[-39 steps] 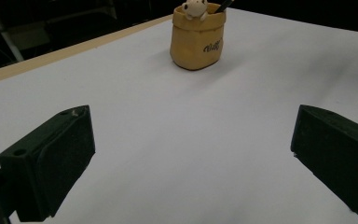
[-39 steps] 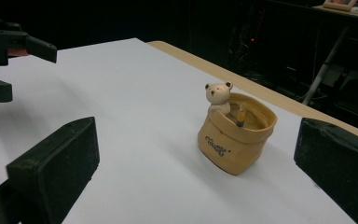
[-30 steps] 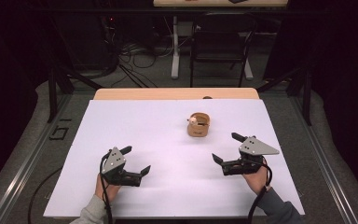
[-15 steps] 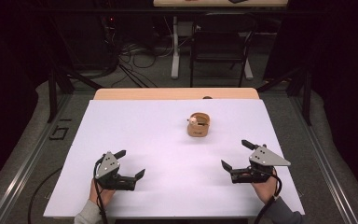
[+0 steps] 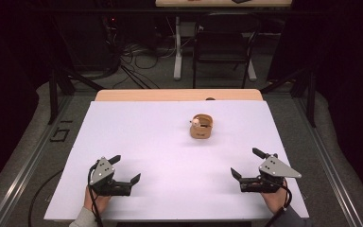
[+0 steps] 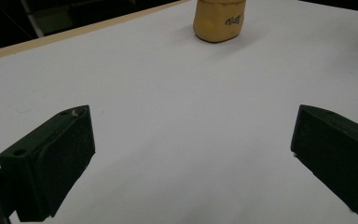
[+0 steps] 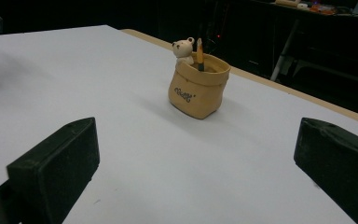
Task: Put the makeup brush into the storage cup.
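A small tan sack-shaped holder [image 5: 201, 127] stands upright on the white table sheet [image 5: 170, 142], right of centre toward the far side. In the right gripper view the holder [image 7: 197, 89] has dark lettering, a little white bear figure [image 7: 183, 49] on its rim and a yellow pencil [image 7: 199, 53] standing in it. Its lower body [image 6: 219, 19] appears at the top of the left gripper view. My left gripper [image 5: 125, 169] is open near the front left edge. Near the front right edge my right gripper [image 5: 248, 163] is open too. Both are empty and far from the holder.
A wooden table edge [image 5: 178, 95] runs along the far side of the sheet. Beyond it stand a dark chair [image 5: 223, 47], a white desk leg [image 5: 178, 47] and floor cables [image 5: 137, 52]. Black metal frame legs [image 5: 56, 90] flank the table.
Both grippers have drawn back toward the front edge of the table and apart from each other. Their jaws stayed open. The holder has not moved.
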Motion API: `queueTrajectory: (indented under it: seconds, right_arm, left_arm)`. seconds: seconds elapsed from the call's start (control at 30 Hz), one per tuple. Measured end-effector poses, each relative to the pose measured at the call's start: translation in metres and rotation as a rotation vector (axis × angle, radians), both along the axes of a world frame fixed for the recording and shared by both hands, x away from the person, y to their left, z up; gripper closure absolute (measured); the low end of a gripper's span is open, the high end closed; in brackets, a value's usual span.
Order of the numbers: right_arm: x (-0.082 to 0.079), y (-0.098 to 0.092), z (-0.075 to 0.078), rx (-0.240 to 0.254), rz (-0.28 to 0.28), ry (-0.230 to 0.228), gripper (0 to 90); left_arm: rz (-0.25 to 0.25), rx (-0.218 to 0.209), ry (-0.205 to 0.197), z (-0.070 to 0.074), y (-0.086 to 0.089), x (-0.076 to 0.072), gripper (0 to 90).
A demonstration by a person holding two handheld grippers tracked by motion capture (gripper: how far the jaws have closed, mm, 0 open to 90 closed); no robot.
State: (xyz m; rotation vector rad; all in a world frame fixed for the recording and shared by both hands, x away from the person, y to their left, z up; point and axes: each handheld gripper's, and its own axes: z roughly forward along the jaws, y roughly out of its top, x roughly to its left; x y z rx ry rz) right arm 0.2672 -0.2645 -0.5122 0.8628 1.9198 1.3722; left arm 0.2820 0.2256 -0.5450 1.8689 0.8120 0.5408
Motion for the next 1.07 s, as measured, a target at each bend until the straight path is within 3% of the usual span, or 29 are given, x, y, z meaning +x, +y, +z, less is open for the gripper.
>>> queueTrajectory:
  seconds: [0.2, 0.43, 0.73, 1.07]
  right_arm:
    - [-0.008, -0.004, -0.005, -0.015, 0.024, -0.009, 0.0]
    - [-0.012, -0.007, -0.007, -0.022, 0.019, -0.010, 0.0]
    - [-0.019, -0.012, -0.006, -0.027, 0.013, -0.005, 0.0]
    - [-0.016, -0.011, -0.008, -0.028, 0.022, -0.012, 0.0]
  left_arm:
    - [-0.014, 0.015, -0.001, -0.003, 0.000, -0.004, 0.0]
    - [-0.006, 0.019, -0.047, -0.003, 0.006, -0.012, 0.0]
    - [0.015, 0.033, -0.051, -0.003, 0.013, -0.018, 0.0]
    - [0.019, 0.034, -0.039, -0.003, 0.012, -0.016, 0.0]
